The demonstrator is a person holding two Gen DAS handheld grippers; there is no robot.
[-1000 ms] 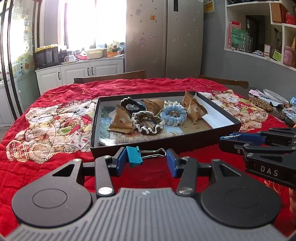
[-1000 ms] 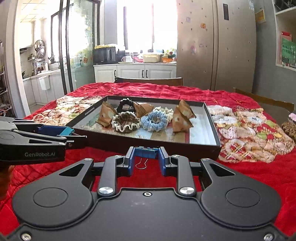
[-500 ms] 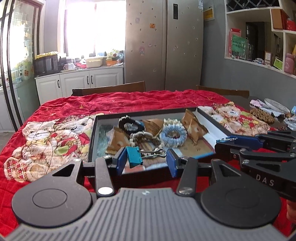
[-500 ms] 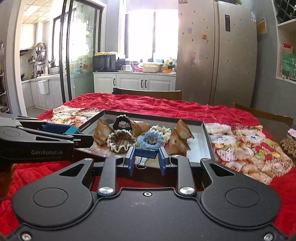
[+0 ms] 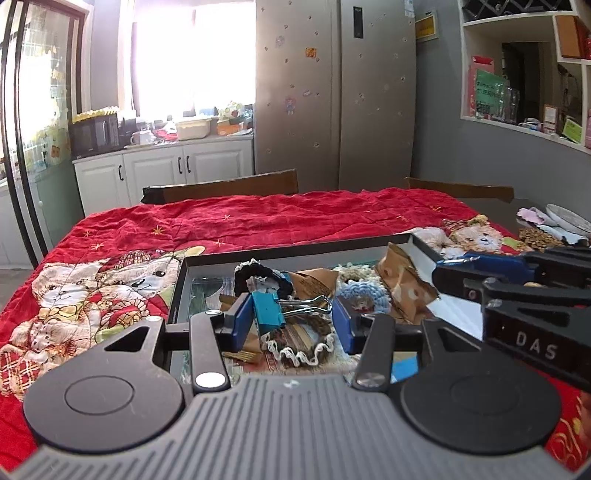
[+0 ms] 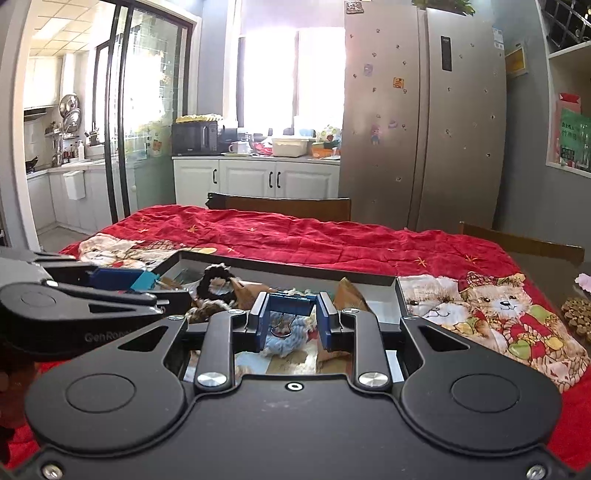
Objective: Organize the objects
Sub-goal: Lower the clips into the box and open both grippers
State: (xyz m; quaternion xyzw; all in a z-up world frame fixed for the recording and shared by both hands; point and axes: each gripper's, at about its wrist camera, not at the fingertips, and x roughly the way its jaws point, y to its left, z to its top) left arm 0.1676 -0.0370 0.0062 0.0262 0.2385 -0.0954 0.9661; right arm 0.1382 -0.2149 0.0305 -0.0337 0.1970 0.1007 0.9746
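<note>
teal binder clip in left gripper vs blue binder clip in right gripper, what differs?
1. The teal binder clip sits against one finger of the left gripper, with a gap to the other; the blue binder clip spans both fingers of the right gripper.
2. The teal clip's wire handles lie sideways across the gap; the blue clip's hang down.
3. Teal versus darker blue.

Shared: both are carried above the black tray.

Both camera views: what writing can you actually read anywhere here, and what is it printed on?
"DAS": white letters on the right gripper, on its black side, in the left wrist view.
"GenRobo", cut off by the near gripper: grey letters on the left gripper, in the right wrist view.
Green sign on the shelf, fridge stickers and yellow wall notice: too small to read.
</note>
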